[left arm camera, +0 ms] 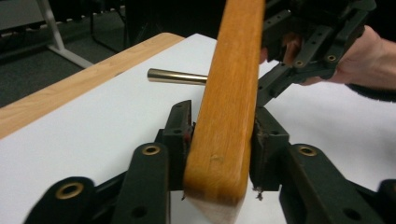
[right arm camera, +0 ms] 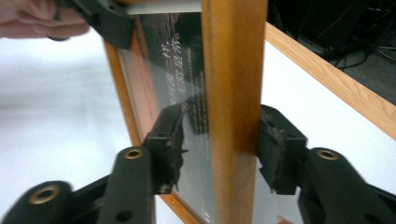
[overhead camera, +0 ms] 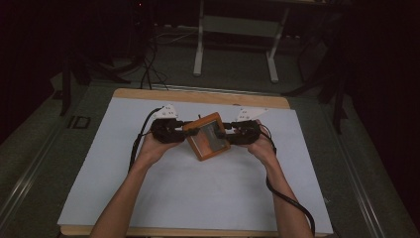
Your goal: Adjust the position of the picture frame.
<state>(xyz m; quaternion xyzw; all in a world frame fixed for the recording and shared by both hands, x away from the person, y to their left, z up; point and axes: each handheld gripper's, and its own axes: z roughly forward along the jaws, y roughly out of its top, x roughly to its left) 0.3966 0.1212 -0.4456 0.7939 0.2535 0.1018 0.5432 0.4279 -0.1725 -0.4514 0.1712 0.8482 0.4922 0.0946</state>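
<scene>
Wooden picture frame is hanging just above the white sheet at the centre of the high view, tilted, with a gripper on each side. The left gripper is clamping one rail between its pads. The right gripper is straddling the opposite rail, pads close against it but seemingly not pressing yet. A brass rod is jutting out in the upper left of the left gripper view. Both hands should probably be gripping evenly and staying level, keeping pressure off the glass.
</scene>
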